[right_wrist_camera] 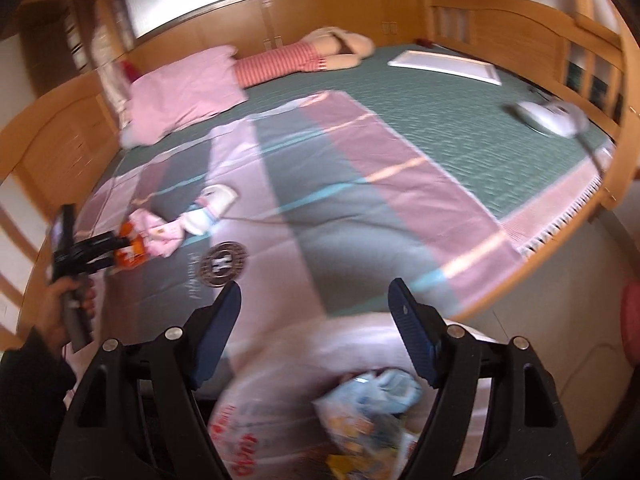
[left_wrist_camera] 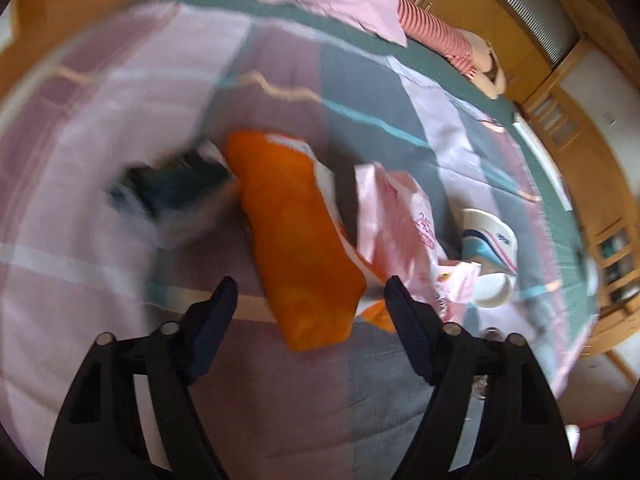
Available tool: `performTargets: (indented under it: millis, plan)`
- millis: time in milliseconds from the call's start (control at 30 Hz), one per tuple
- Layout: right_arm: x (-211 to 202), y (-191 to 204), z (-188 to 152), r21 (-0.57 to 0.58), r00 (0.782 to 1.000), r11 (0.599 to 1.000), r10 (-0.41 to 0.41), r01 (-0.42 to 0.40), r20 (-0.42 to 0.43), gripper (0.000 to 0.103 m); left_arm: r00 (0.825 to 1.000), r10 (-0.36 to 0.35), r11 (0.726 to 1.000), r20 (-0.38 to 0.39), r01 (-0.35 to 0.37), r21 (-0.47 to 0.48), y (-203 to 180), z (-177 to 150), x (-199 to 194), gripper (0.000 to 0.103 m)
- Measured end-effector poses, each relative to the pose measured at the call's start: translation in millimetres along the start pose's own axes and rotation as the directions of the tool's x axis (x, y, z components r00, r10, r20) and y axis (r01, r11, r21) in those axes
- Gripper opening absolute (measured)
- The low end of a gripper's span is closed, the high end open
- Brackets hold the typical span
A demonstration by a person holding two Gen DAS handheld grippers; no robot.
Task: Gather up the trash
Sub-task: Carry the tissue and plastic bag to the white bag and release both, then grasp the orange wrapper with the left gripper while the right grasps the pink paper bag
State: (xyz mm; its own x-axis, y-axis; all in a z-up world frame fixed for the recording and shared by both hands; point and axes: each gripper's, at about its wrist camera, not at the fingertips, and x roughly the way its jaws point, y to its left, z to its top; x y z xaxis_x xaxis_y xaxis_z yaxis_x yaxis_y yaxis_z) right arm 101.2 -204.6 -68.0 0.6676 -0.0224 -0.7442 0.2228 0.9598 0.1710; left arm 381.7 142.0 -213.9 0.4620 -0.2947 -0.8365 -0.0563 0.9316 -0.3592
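In the left wrist view my left gripper (left_wrist_camera: pixel 310 292) is open, its fingertips on either side of the near end of an orange snack bag (left_wrist_camera: pixel 298 240) lying on the plaid quilt (left_wrist_camera: pixel 100 128). A pink wrapper (left_wrist_camera: pixel 396 220), a crushed white paper cup (left_wrist_camera: pixel 490 252) and a dark blurred packet (left_wrist_camera: pixel 172 188) lie beside the bag. In the right wrist view my right gripper (right_wrist_camera: pixel 316 298) is open and empty above a clear plastic trash bag (right_wrist_camera: pixel 320 400) that holds wrappers. The left gripper (right_wrist_camera: pixel 108 248) shows there at far left by the orange bag (right_wrist_camera: pixel 130 254).
A pink pillow (right_wrist_camera: pixel 188 88) and a striped doll (right_wrist_camera: pixel 304 56) lie at the far side of the green mattress (right_wrist_camera: pixel 440 128). A white board (right_wrist_camera: pixel 444 66) and a white handheld device (right_wrist_camera: pixel 548 116) lie at the right. Wooden bed rails (right_wrist_camera: pixel 520 28) surround it.
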Motion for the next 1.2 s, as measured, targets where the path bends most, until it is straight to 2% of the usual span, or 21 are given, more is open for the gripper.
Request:
performTargets:
  millis: [67,100,233,367,467,600,667,733,800,867,933,967,1000,1033,1100,1200]
  plan:
    - [7,16,2,-0.028,1.0,0.999,0.027,-0.027,-0.006,0.075,0.998,-0.068,0.997,-0.012,0.067,-0.039,4,3,3,0.057]
    - [11,24,3,-0.044,0.999,0.998,0.042,-0.042,-0.009,0.075,0.998,-0.069,0.997,-0.006,0.068,-0.037,4,3,-3,0.053]
    - [22,48,14,-0.092,0.997,0.993,0.078,-0.077,0.005,0.075,0.998,-0.059,0.998,0.005,0.059,0.005,-2,-6,-22,0.049]
    - [46,84,31,-0.155,0.992,0.981,0.123,-0.119,0.014,0.075,0.997,-0.063,0.997,0.041,0.065,-0.05,8,-27,-79,0.049]
    - [73,122,43,-0.211,0.988,0.965,0.155,-0.156,-0.019,0.075,0.99,-0.069,0.996,0.127,0.075,-0.047,12,-50,-128,0.049]
    - [118,184,55,-0.309,0.981,0.931,0.184,-0.195,-0.066,0.075,0.966,-0.042,0.999,0.256,0.047,-0.013,13,-71,-170,0.049]
    - [144,219,55,-0.397,0.984,0.9,0.164,-0.18,-0.073,0.075,0.947,-0.024,1.0,0.32,0.023,0.006,11,-78,-185,0.049]
    - [172,244,54,-0.442,0.978,0.872,0.174,-0.208,-0.117,0.075,0.926,-0.011,0.999,0.377,-0.002,0.035,8,-83,-201,0.049]
    - [208,258,52,-0.428,0.973,0.88,0.137,-0.206,-0.188,0.075,0.903,0.012,0.996,0.429,-0.048,0.074,3,-87,-213,0.049]
    - [238,265,48,-0.405,0.965,0.894,0.093,-0.189,-0.245,0.075,0.889,0.027,0.991,0.457,-0.083,0.102,-2,-87,-219,0.049]
    - [257,267,45,-0.402,0.962,0.902,0.051,-0.16,-0.268,0.074,0.881,0.035,0.987,0.471,-0.106,0.125,-5,-87,-222,0.049]
    - [264,267,42,-0.401,0.963,0.906,0.022,-0.132,-0.267,0.069,0.88,0.038,0.984,0.474,-0.115,0.133,-7,-87,-223,0.049]
    - [267,268,39,-0.399,0.963,0.908,0.012,-0.123,-0.269,0.052,0.879,0.038,0.984,0.476,-0.117,0.138,-7,-89,-225,0.049]
    - [268,267,36,-0.39,0.96,0.912,0.018,-0.13,-0.28,0.045,0.878,0.036,0.983,0.478,-0.118,0.143,-8,-90,-226,0.049]
    - [264,265,31,-0.373,0.961,0.917,0.033,-0.138,-0.275,0.036,0.874,0.037,0.982,0.485,-0.122,0.146,-9,-91,-229,0.049]
    - [241,264,23,-0.367,0.966,0.919,0.053,-0.146,-0.253,0.028,0.869,0.04,0.982,0.492,-0.126,0.143,-10,-91,-229,0.049]
